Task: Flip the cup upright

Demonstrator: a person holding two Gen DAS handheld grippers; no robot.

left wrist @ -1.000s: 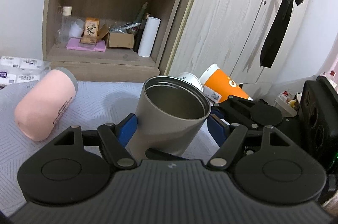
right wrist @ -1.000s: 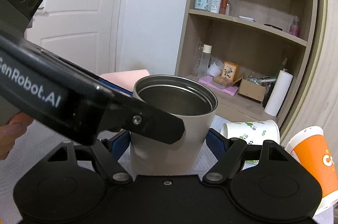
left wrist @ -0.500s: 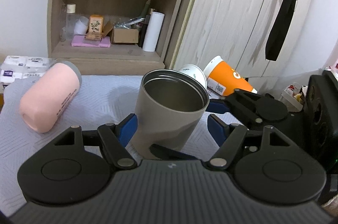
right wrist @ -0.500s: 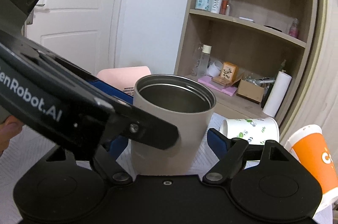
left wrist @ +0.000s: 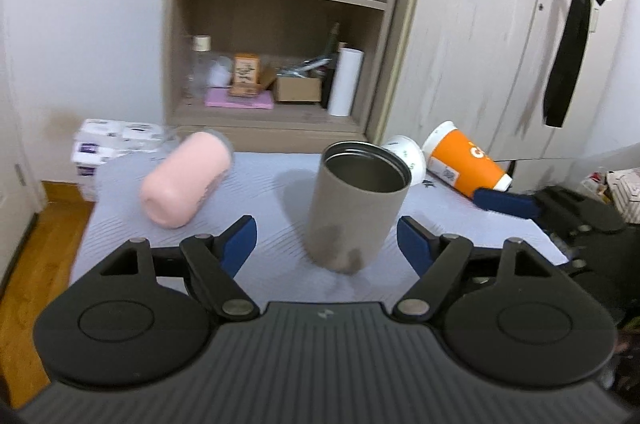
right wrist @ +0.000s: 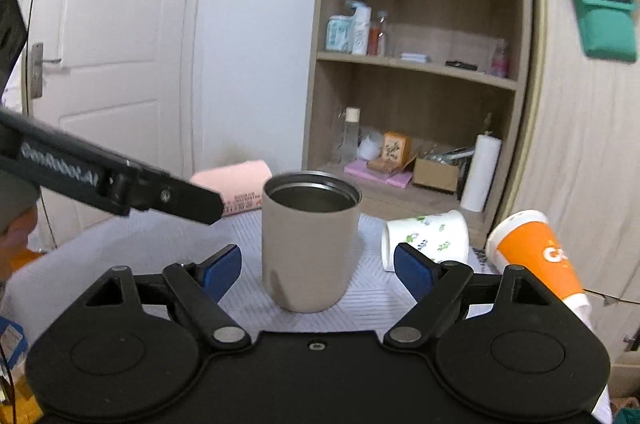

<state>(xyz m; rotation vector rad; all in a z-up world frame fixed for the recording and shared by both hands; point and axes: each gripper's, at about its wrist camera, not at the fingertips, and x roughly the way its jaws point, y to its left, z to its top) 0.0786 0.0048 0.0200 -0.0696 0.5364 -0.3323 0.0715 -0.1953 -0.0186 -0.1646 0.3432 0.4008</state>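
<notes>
Grey steel tumbler (left wrist: 358,208) stands upright, mouth up, on the white quilted tablecloth (left wrist: 264,192). My left gripper (left wrist: 326,244) and right gripper (right wrist: 318,266) both spread wide, touching nothing.
</notes>
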